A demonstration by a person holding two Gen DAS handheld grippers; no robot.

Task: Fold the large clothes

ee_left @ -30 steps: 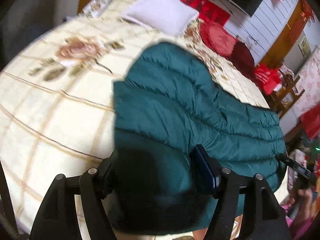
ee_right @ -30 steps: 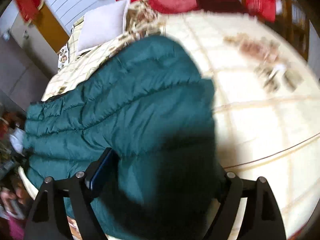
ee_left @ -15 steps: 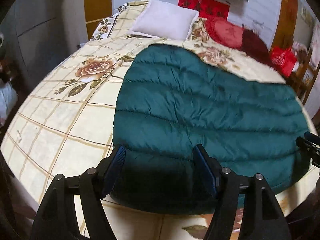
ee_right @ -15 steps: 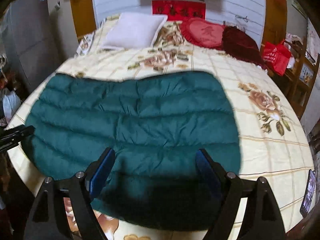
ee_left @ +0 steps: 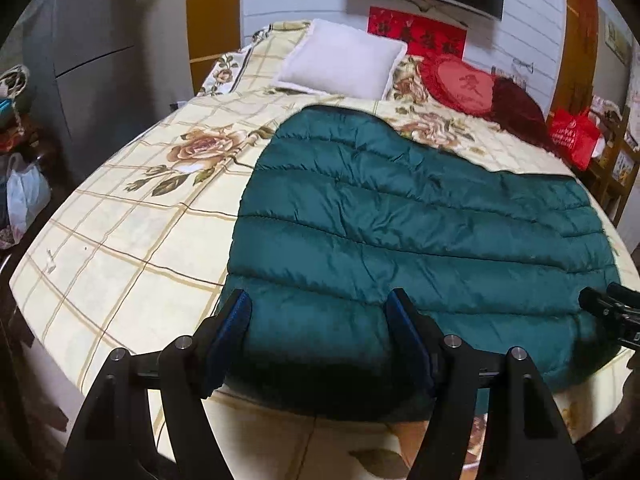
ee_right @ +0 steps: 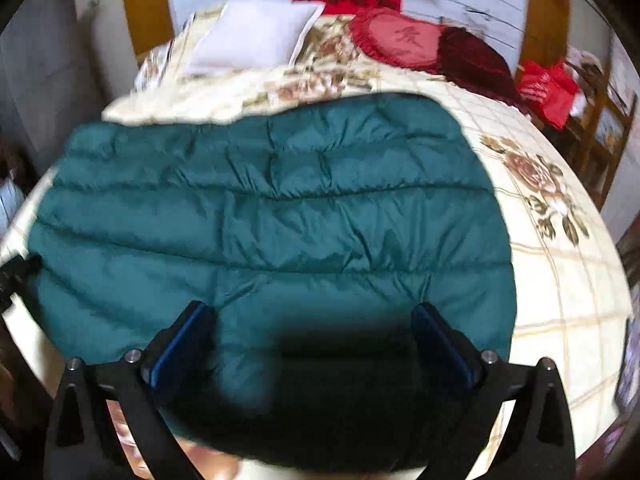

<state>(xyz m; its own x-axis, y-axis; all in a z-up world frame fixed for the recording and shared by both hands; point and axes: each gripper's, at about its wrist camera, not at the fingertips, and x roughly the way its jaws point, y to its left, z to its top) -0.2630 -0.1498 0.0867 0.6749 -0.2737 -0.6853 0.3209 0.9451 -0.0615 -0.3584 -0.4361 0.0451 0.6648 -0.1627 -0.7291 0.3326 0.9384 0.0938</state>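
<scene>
A dark teal quilted jacket [ee_left: 400, 216] lies flat across the near half of the bed, also filling the right wrist view [ee_right: 280, 200]. My left gripper [ee_left: 320, 300] hovers over its near left corner, jaws apart, with fabric below and between them but no pad pressing on it. My right gripper [ee_right: 316, 312] hangs over the near right part, its jaws opening wide, jacket beneath them and nothing gripped. Each gripper shows at the edge of the other's view: the right gripper [ee_left: 612, 308] and the left gripper [ee_right: 16, 272].
The bed has a cream checked cover with roses [ee_left: 132, 216]. A white pillow [ee_left: 344, 64] and red cushions [ee_left: 464, 84] lie at the head. A red bag [ee_left: 572, 136] and wooden furniture stand right, a grey cabinet [ee_left: 92, 40] and bags left.
Both views have swung to face the head of the bed and pulled back from the jacket, which now lies flat. The right jaws stand wider apart than before.
</scene>
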